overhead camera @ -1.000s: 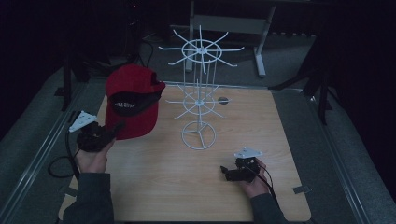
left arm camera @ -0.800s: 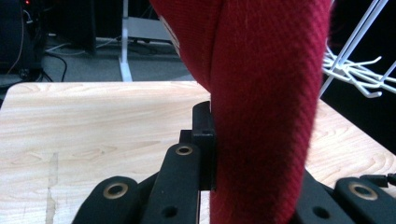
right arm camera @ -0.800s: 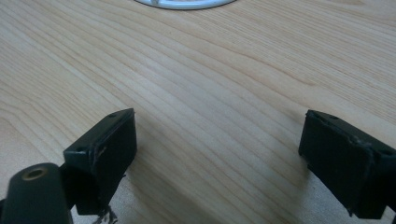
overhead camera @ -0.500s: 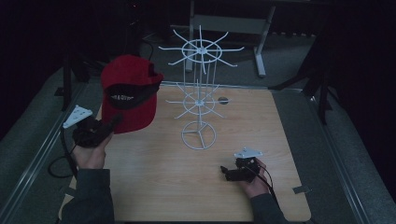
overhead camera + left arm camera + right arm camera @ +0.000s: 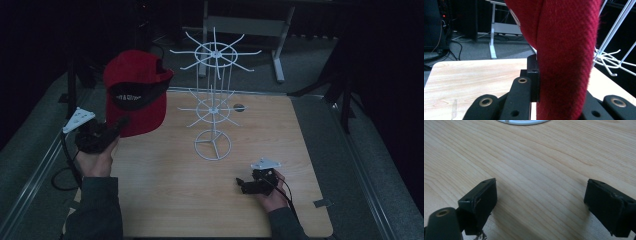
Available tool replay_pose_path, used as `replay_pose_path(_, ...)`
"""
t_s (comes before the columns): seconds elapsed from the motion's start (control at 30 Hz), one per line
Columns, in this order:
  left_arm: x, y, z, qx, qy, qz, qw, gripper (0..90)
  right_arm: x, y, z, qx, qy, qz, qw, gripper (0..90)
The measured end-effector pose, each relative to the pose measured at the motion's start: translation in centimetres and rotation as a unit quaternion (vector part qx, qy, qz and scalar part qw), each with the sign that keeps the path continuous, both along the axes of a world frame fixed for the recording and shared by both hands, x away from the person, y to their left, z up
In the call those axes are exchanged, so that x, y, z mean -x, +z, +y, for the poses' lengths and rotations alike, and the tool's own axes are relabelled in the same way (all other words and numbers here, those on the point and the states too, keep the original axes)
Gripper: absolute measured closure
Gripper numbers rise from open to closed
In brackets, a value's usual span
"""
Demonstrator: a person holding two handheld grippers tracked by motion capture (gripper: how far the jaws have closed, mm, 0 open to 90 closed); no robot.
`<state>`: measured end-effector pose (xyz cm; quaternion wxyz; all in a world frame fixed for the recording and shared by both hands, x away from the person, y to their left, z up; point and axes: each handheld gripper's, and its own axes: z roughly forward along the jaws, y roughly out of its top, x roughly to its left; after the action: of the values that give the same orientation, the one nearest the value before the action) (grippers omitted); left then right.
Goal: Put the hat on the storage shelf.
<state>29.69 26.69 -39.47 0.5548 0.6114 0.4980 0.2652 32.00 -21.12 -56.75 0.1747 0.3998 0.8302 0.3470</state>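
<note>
Since the earlier frame, left claw (image 5: 120, 123) and its red knitted baseball cap with black under-brim (image 5: 134, 90) have risen and shifted left, off the pale wooden counter (image 5: 165, 200); right claw unmoved. Left claw is clamped tight on the cap's brim: in the left gripper view, red fabric (image 5: 564, 62) fills the gap between the jaws, pad pressed against it. Cap hangs in air above the counter's left rear corner, just left of the white wire spinner rack (image 5: 214, 100), not touching it. Left hand (image 5: 97, 157) is raised at the counter's left edge, claw angled up and rightward. Right claw (image 5: 242, 184) stands wide open, empty, low over bare counter, near the front right. Right hand (image 5: 272, 192) points it leftward.
</note>
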Motion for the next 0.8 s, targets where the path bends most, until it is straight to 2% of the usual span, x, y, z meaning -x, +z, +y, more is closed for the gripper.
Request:
replay_pose_path(0.57,-0.4,1.6,-0.2,0.013,0.004,-0.008,0.9999,84.8,0.0,0.0,0.0,0.000,0.000,0.000,1.0000,11.2)
replay_pose_path(0.8,-0.5,2.6,-0.2,0.018,0.004,-0.018,0.9997,84.8,0.0,0.0,0.0,0.000,0.000,0.000,1.0000,11.1)
